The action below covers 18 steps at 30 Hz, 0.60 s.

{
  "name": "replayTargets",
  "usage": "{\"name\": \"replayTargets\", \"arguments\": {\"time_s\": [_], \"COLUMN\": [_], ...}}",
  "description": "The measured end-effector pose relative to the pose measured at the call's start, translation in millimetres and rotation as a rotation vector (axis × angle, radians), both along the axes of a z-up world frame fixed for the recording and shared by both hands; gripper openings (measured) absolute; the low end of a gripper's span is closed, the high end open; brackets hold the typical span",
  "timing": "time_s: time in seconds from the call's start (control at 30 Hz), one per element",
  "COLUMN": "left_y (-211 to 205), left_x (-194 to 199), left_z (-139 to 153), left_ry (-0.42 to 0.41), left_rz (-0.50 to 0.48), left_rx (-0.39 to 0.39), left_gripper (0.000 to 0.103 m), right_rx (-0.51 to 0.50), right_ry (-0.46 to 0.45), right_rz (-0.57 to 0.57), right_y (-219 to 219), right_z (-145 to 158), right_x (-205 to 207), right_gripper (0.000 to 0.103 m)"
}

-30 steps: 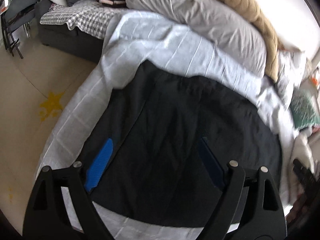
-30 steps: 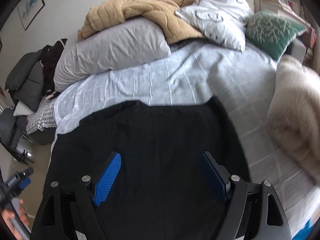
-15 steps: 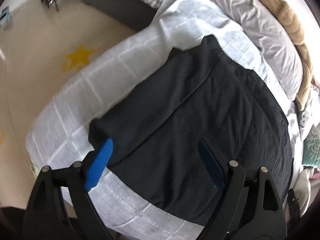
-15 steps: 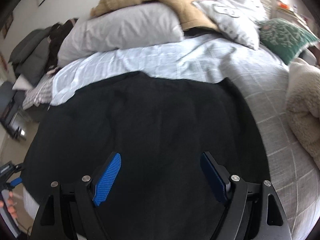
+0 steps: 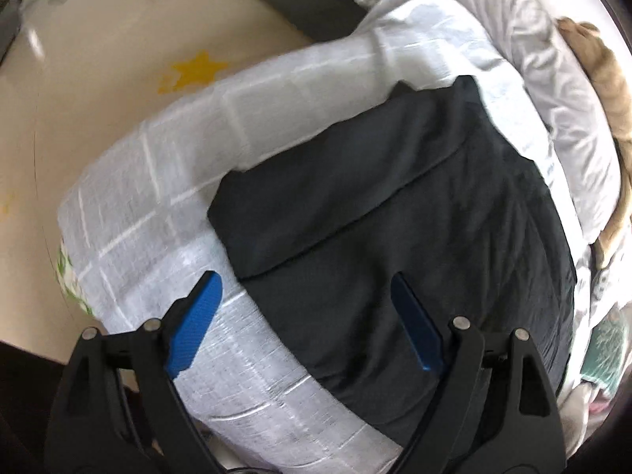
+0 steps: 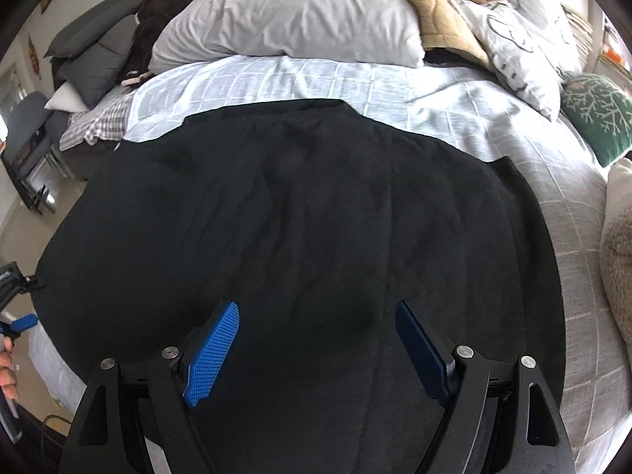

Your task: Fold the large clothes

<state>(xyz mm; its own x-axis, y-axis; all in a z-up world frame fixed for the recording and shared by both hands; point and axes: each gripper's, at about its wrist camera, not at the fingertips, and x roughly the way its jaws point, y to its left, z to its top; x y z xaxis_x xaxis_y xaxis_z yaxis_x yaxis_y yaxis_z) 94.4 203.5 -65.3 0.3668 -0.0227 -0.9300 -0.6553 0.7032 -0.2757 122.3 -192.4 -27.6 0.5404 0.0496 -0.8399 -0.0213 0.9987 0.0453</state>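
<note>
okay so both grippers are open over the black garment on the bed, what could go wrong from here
The left gripper straddles the black garment edge and the checked bedsheet, so closing may pinch sheet along with cloth. The garment's left side already lies folded over; a shallow grab might catch just the top layer. It also lies near the bed's edge, so tugging could slide it off.

Beige floor (image 5: 98,91) with yellow star (image 5: 195,69); bed (image 6: 454,118) piled with pillows; dark chair (image 6: 27,146) by white wall.

My left gripper (image 5: 304,320) points steeply downward, its jaws spread wide with nothing between the blue pads. My right gripper (image 6: 318,339) tilts down too, jaws equally wide and empty. At the right view's left edge, my left hand (image 6: 7,375) shows its fingers.
</note>
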Motion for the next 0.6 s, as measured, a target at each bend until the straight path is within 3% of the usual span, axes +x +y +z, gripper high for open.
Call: {"name": "replayTargets", "arguments": {"time_s": [0.17, 0.37, 0.4, 0.47, 0.57, 0.6], "left_y": [4, 14, 14, 13, 13, 10], "left_x": [3, 5, 6, 6, 2, -1], "left_z": [-16, -40, -40, -42, -36, -29], "left_ry": [-0.05, -0.143, -0.157, -0.189, -0.229, -0.246], "left_rz": [-0.01, 0.085, 0.082, 0.082, 0.077, 0.056], "left_rx": [-0.137, -0.265, -0.267, -0.267, -0.253, -0.222], "left_gripper": [0.087, 0.071, 0.068, 0.063, 0.039, 0.029], "right_rx": [-0.001, 0.071, 0.09, 0.133, 0.2, 0.233], "right_ry": [-0.012, -0.039, -0.047, -0.062, -0.04, -0.027], "right_rz": [0.029, 0.1, 0.113, 0.139, 0.186, 0.193], "right_y": [12, 31, 35, 43, 56, 58], "right_z": [3, 5, 6, 6, -1, -4], "right_x": [-4, -2, -2, -2, 1, 2], "right_gripper": [0.083, 0.08, 0.076, 0.051, 0.027, 0.024]}}
